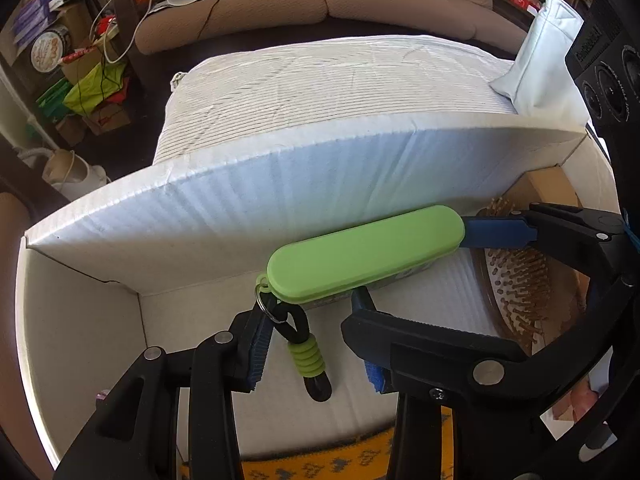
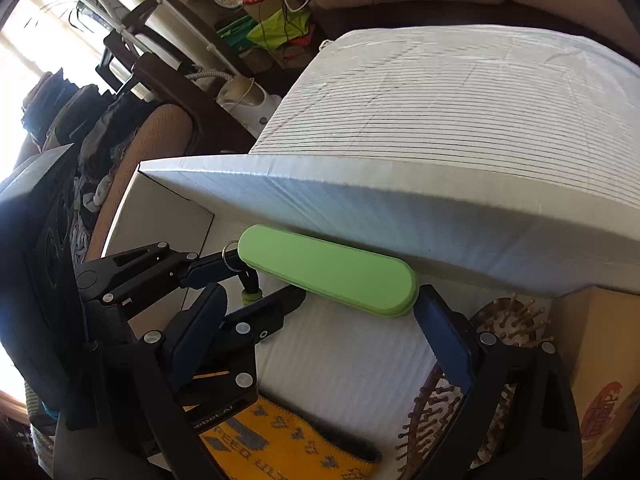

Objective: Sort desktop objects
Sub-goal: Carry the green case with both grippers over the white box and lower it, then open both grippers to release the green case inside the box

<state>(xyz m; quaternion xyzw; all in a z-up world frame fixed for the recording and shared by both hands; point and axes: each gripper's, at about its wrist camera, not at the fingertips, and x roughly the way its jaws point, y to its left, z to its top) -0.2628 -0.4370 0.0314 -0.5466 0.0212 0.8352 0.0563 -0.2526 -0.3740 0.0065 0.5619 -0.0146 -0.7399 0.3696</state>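
A long green case with a key ring and a black-and-green lanyard hangs over the inside of a white cardboard box. My left gripper stands open under the case's ring end. My right gripper spans the case lengthwise, one blue fingertip pressed on its round end; that fingertip shows in the left wrist view too. The other right finger is hidden behind my left gripper.
A wooden bristle hairbrush lies in the box at the right, also in the right wrist view. A yellow patterned cloth lies at the front. The box's raised flap stands behind the case. A striped white pillow lies beyond.
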